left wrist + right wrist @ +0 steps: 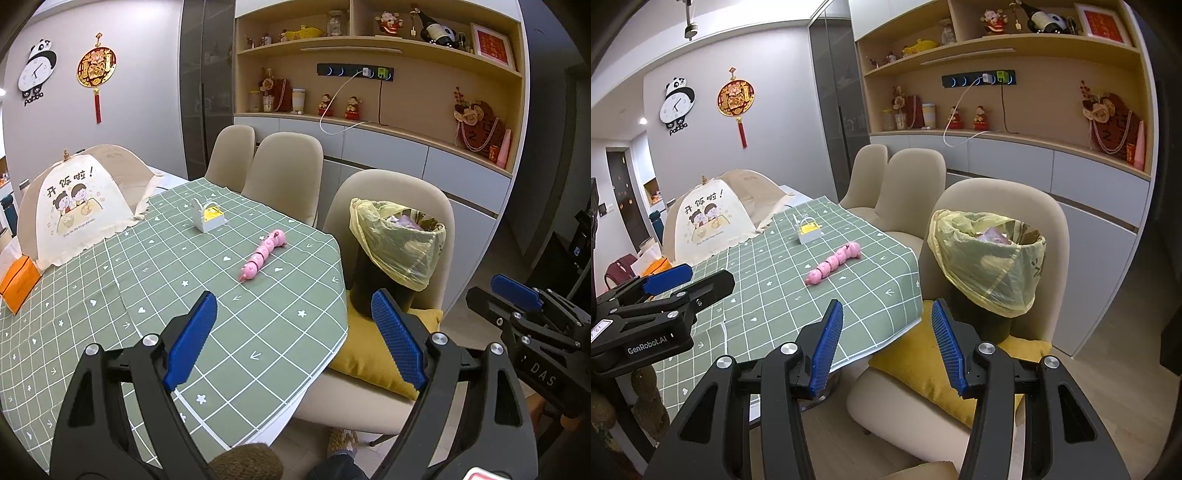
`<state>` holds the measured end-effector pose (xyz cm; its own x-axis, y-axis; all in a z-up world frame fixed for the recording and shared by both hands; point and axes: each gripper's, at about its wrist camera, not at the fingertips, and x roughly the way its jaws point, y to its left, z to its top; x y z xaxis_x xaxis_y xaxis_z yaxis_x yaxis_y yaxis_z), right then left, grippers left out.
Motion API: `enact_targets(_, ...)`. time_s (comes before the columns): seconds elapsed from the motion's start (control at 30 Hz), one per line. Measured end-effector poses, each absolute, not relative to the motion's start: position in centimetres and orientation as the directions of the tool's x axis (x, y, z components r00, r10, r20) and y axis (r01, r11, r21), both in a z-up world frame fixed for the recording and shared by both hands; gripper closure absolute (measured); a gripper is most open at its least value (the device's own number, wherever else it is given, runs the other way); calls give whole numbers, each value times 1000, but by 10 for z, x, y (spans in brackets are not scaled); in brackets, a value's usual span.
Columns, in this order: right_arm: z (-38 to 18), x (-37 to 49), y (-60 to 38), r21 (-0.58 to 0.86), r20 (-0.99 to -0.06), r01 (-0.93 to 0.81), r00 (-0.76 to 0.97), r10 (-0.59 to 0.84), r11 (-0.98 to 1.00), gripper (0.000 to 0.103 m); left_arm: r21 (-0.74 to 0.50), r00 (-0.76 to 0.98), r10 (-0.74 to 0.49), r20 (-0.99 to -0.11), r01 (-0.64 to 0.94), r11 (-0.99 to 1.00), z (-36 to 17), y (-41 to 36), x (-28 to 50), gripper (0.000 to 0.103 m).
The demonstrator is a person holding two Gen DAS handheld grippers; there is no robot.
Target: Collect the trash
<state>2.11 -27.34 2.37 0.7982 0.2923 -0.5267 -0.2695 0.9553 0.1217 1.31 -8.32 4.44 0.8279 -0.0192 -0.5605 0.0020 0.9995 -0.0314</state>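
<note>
A dark bin [384, 291] [982, 317] lined with a yellow bag [399, 243] [990, 258] stands on a yellow cushion on the nearest chair; scraps lie inside it. On the green checked tablecloth [184, 295] [768, 280] lie a pink caterpillar toy [263, 254] [834, 263] and a small white-and-yellow box [208, 216] [809, 230]. My left gripper [293, 306] hangs open over the table's near corner, nothing between its fingers. My right gripper [886, 317] is open too, between the table edge and the bin, and empty.
A folding mesh food cover [81, 206] [713, 218] stands at the table's far left beside an orange packet [18, 282]. Two more beige chairs [280, 173] [908, 184] line the table's far side. A shelf wall with ornaments runs behind.
</note>
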Motion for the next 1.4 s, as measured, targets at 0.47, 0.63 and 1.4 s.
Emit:
enact_targets(0.47, 25, 19, -278, 123, -521, -250, 808, 276, 961, 55, -32, 823, -37, -567, 24, 999, 43, -84, 15, 22)
enact_targets(0.63, 24, 19, -278, 120, -522, -252, 807, 277, 960, 55, -34, 822, -38, -569, 22, 999, 43, -84, 15, 22)
enact_targets(1.4, 21, 20, -275, 117, -528, -244, 806, 268, 963, 55, -51, 819, -44, -573, 19, 999, 41, -77, 14, 22)
